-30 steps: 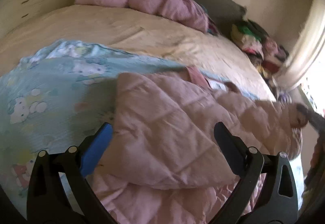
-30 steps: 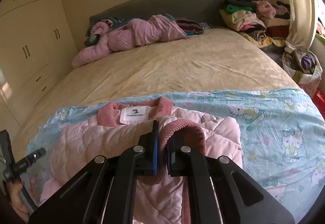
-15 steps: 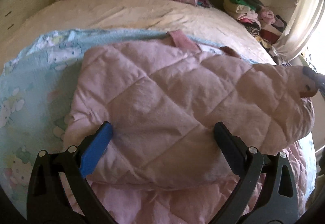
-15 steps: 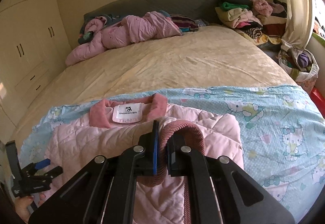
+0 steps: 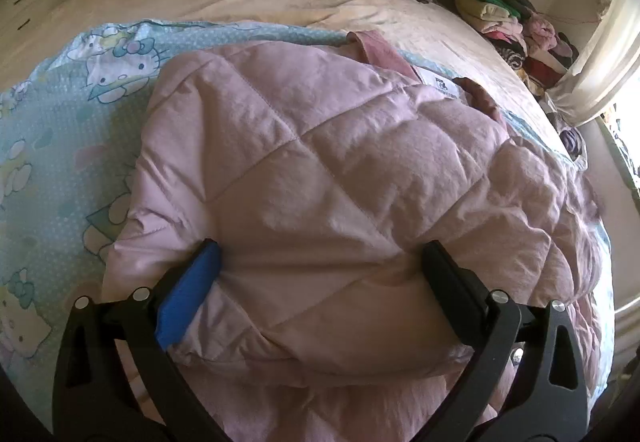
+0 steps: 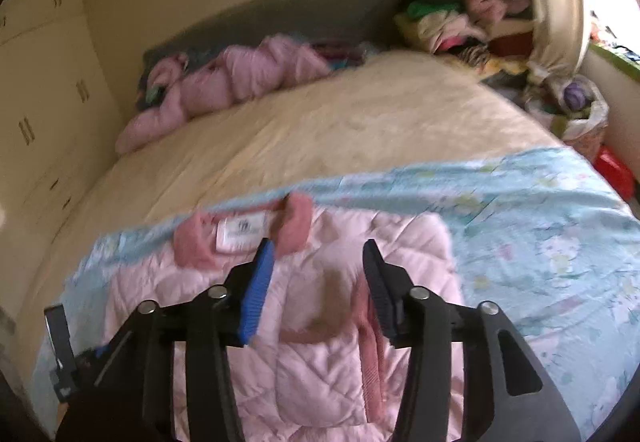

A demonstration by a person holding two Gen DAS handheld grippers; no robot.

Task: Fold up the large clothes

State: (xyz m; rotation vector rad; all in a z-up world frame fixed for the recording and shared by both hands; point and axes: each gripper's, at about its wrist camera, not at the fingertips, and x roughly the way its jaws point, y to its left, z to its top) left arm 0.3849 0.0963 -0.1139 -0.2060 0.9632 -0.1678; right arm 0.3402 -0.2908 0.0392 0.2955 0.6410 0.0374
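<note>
Both tongs stood wide, gripping nothing. Left gripper (image 5: pixel 316 262) pressed low over a folded sleeve panel of the pink quilted jacket (image 5: pixel 320 169), its fingers astride the bulge. Right gripper (image 6: pixel 318 276) hung just above the ribbed cuff (image 6: pixel 366 306), which lay between its fingers on the jacket's chest. Judged: both sleeves folded in; body fold not yet made. Right view alone showed the collar label (image 6: pixel 242 230) squarely; left view alone showed the quilting's puffed layers.

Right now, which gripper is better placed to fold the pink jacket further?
Probably the left gripper: its open jaws already straddle a thick fold of the pink quilted jacket. The right gripper hangs open above the sleeve, gripping nothing.
</note>
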